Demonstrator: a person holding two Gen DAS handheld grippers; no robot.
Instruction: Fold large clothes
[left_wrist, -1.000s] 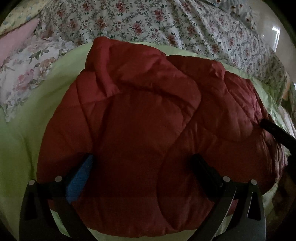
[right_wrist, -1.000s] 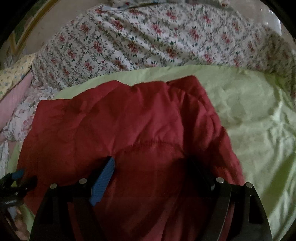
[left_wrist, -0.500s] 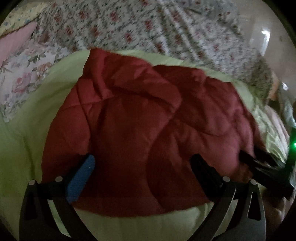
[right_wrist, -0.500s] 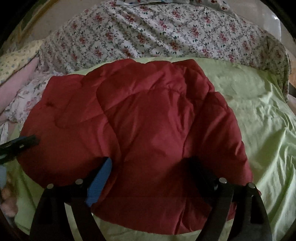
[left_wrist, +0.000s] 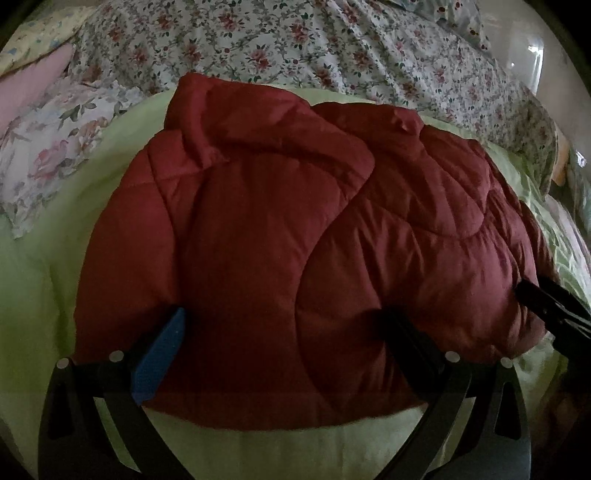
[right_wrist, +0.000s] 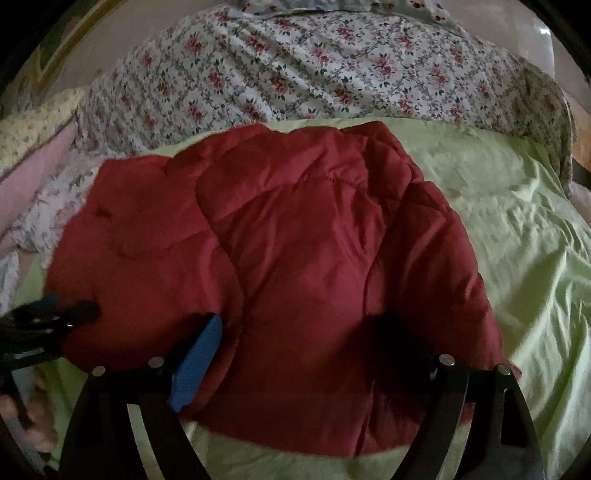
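A puffy dark red quilted jacket (left_wrist: 280, 258) lies folded in a bundle on a light green sheet (left_wrist: 48, 266); it also fills the middle of the right wrist view (right_wrist: 295, 258). My left gripper (left_wrist: 280, 332) is open over the jacket's near edge, empty, jaws wide apart. My right gripper (right_wrist: 295, 343) is open over the jacket's near edge too, empty. The right gripper's fingers (left_wrist: 546, 299) show at the right edge of the left wrist view. The left gripper's fingers (right_wrist: 48, 314) show at the left edge of the right wrist view.
A floral-patterned blanket (left_wrist: 332, 51) is heaped along the far side of the bed, also in the right wrist view (right_wrist: 314, 74). A pink and floral pillow (left_wrist: 44, 122) lies at the far left. The green sheet (right_wrist: 517, 240) spreads to the right of the jacket.
Both grippers drew back from the jacket half a second ago, then moved close over its near edge again. Both stayed open. The jacket has kept its folded shape.
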